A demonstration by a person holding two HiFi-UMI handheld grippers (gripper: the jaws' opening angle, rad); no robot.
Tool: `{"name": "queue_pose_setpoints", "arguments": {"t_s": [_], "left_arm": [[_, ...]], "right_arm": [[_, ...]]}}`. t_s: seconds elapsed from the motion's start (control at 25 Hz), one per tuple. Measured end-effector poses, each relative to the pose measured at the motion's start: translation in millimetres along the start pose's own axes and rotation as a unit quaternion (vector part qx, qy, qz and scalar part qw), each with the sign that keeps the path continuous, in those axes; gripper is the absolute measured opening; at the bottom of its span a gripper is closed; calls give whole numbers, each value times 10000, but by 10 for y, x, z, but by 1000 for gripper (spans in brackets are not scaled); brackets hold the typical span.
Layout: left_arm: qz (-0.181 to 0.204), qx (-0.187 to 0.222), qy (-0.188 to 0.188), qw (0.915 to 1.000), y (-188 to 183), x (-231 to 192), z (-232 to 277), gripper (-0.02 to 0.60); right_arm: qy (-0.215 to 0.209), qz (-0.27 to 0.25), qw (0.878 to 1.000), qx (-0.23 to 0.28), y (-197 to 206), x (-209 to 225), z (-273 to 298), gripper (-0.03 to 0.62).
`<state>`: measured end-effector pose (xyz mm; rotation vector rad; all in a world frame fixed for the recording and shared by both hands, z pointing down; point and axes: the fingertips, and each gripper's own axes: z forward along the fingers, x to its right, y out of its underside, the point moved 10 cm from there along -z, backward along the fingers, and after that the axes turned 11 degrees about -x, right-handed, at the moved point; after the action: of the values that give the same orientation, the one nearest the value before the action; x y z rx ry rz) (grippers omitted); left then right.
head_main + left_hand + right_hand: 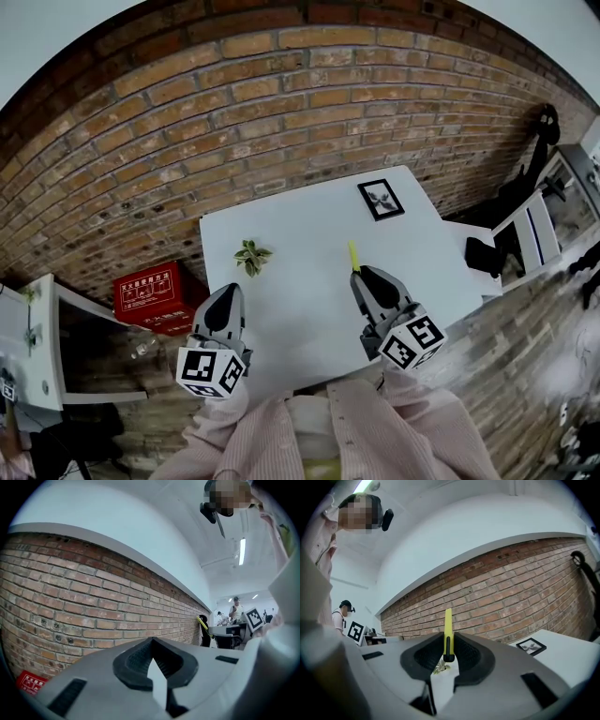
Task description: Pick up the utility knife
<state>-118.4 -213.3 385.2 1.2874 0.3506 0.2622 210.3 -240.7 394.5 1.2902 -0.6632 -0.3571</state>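
While right tongs [360, 273] pinch it, utility knife [448, 629] juts straight ahead.

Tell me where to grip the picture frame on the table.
Take the frame across its shorter width, on the two long edges, coming straight down from above. It lies flat on the table near the far right corner, so a level approach would likely only slide it.

Head view looks down; both gripper views face the brick wall [70, 597].
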Motion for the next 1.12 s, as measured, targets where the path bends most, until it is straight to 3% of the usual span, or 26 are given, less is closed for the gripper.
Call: {"name": "queue_pose_setpoints", "arguments": {"t_s": [0.4, 1.12], "left_arm": [[198, 214, -276, 9992, -147, -69, -144, -9], [225, -4, -364, 9991, -136, -16, -126, -8]], "right_arm": [[258, -94, 9993, 234, -118, 56, -144, 69], [330, -285, 9990, 21, -85, 128, -199, 67]]}}
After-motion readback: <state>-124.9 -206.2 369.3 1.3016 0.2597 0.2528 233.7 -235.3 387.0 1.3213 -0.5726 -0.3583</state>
